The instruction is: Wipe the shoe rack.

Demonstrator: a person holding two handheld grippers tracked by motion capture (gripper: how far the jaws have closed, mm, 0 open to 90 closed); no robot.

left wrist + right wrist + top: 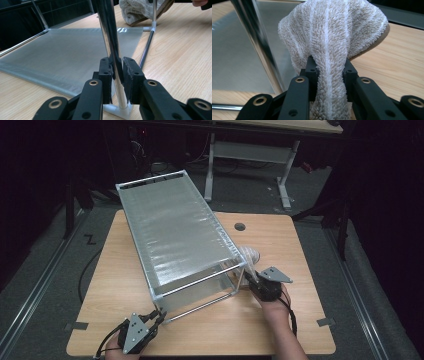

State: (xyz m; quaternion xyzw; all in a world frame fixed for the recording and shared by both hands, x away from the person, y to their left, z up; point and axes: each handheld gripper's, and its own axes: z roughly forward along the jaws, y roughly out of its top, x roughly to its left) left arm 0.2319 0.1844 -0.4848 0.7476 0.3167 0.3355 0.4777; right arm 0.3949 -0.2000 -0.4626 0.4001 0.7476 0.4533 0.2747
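While the left gripper point(116, 72) is clamping the near corner post point(111, 47) of the rack point(175, 232), we are keeping that frame from sliding on the table point(295, 320); its jaws are closed tight on the chrome bar, just above the white corner joint point(120, 111). In the high view the same gripper point(159, 316) is sitting at the rack's near left corner, close to the table's front edge. We are pinching a bunched fold of towel point(332, 42) in the right gripper point(329, 72), jaws nearly closed with the pile squeezed between them. The towel point(248, 256) is lying on the table just beside the rack's right side, touching or nearly touching the right front post point(258, 42), and the right gripper point(252, 281) is coming at it from the near side.

We are judging that the towel is meant for the rack, so one hand is steadying while the other is carrying. The rack's near end is open between its posts, with the mesh floor point(67, 55) bare inside, so there is room to bring the towel in low. The right post is standing close to the towel and could snag it. Right of the towel the table is bare, giving room to swing wide first.
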